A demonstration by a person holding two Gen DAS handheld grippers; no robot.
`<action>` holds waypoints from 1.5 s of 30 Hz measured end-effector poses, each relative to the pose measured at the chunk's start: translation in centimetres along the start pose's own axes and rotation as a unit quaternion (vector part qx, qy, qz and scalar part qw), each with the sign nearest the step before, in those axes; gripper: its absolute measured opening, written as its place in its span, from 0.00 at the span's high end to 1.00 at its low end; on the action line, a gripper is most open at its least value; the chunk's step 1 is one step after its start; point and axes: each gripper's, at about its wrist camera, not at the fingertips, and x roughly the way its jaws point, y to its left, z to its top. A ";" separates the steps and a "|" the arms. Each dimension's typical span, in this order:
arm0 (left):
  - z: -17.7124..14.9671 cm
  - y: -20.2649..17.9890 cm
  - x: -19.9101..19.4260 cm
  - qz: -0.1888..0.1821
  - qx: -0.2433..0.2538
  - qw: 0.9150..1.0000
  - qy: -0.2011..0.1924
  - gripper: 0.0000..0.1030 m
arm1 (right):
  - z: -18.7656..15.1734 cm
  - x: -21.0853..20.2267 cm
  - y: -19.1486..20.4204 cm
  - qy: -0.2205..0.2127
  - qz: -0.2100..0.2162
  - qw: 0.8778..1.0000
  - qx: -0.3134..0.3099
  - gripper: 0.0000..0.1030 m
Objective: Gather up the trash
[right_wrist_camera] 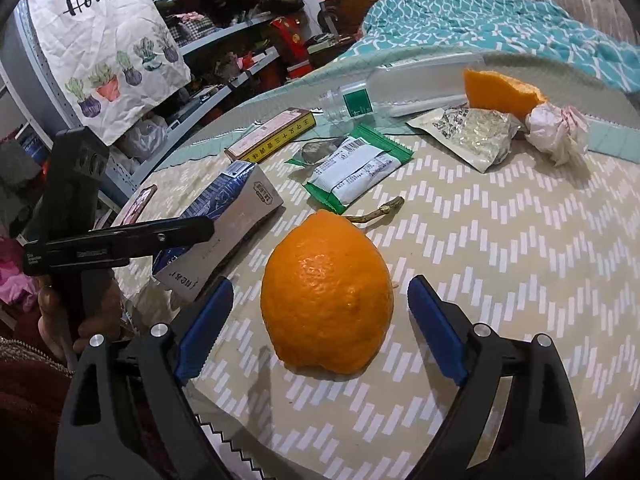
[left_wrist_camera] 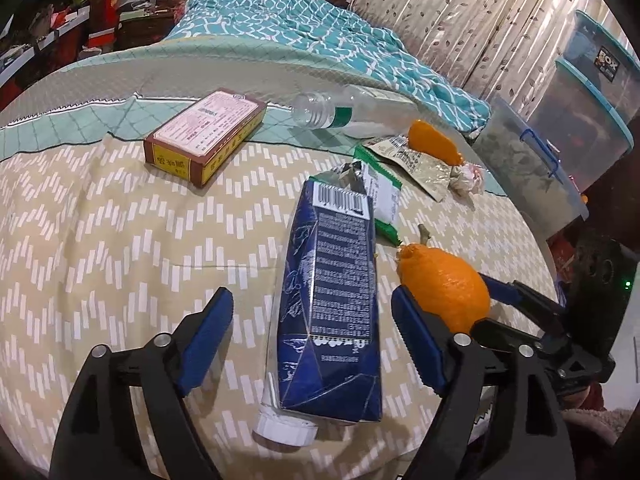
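Two grippers, both spread wide, nothing pinched yet.

Left wrist view: left gripper straddles the blue carton, which lies flat on the zigzag cloth, long axis running 12 to 6 o'clock, white cap at 6. Pads stand clear of both its sides, so it rests loose, prob. lined up for a grab across its narrow width. Orange peel shell sits at 3 o'clock of the carton, just past the right-hand pad, w/ the right gripper around it. Farther off, toward 11: red-yellow box. At 12 to 1: empty clear bottle on its side, green wrapper, foil sachet, peel piece, crumpled tissue.

Right wrist view: right gripper brackets the peel shell, which sits dome-up on the cloth; gaps show on both sides, so no contact. A twig lies at 12 of it. Carton at 10 o'clock under the left gripper's black arm. A paper "Home" bag hangs at 11, maybe where the trash goes; can't tell.
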 end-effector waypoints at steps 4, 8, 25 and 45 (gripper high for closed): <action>0.1 -0.1 -0.2 0.000 0.001 1.000 -0.001 0.23 | 0.0 0.1 -0.1 0.000 0.002 1.000 0.002 0.14; 0.1 -0.1 -0.1 0.000 -0.001 1.000 0.001 0.23 | 0.0 0.1 -0.2 0.000 0.002 1.000 0.004 0.14; 0.3 -0.1 0.3 -0.001 0.005 1.000 0.009 0.23 | -0.2 -0.1 -0.5 -0.002 0.003 1.000 0.014 0.14; 0.3 0.2 0.2 -0.001 0.001 1.000 0.007 0.23 | -0.1 0.0 -0.8 -0.003 0.003 1.000 0.018 0.14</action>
